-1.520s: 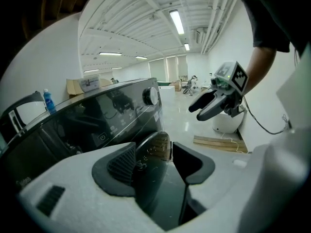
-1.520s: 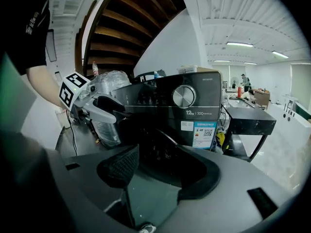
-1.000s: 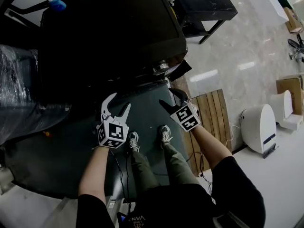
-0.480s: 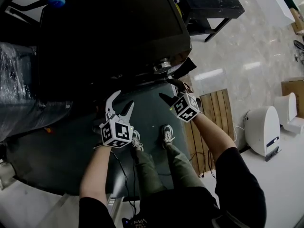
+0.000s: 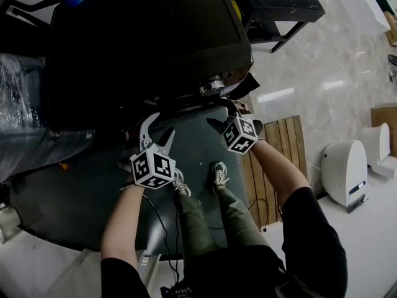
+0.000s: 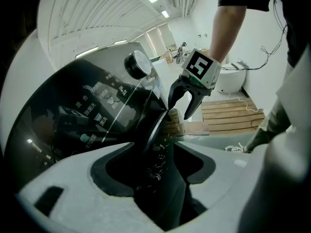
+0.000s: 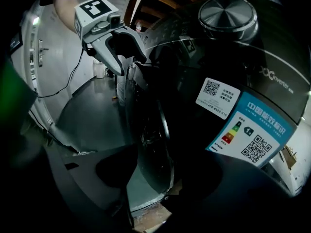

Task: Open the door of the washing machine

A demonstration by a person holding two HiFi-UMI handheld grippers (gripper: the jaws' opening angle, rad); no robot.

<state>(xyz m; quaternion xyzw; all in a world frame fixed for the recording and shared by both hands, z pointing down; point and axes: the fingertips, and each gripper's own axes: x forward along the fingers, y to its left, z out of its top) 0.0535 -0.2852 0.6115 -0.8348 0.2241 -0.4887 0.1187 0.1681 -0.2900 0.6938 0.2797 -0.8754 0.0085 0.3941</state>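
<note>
The person stands on a dark mat (image 5: 74, 191) before the washing machine (image 5: 142, 42), with a wooden pallet (image 5: 279, 154) and a white device (image 5: 343, 169) to the right. From above, the machine's dark body hides the door. The left gripper (image 5: 161, 124) has its jaws apart, and its own view shows the door (image 6: 155, 130) rim between them. The right gripper (image 5: 217, 112) is also spread around this rim. Only its view shows the energy label (image 7: 252, 135) under the dial (image 7: 227, 12). The drum is too dark to see inside.
</note>
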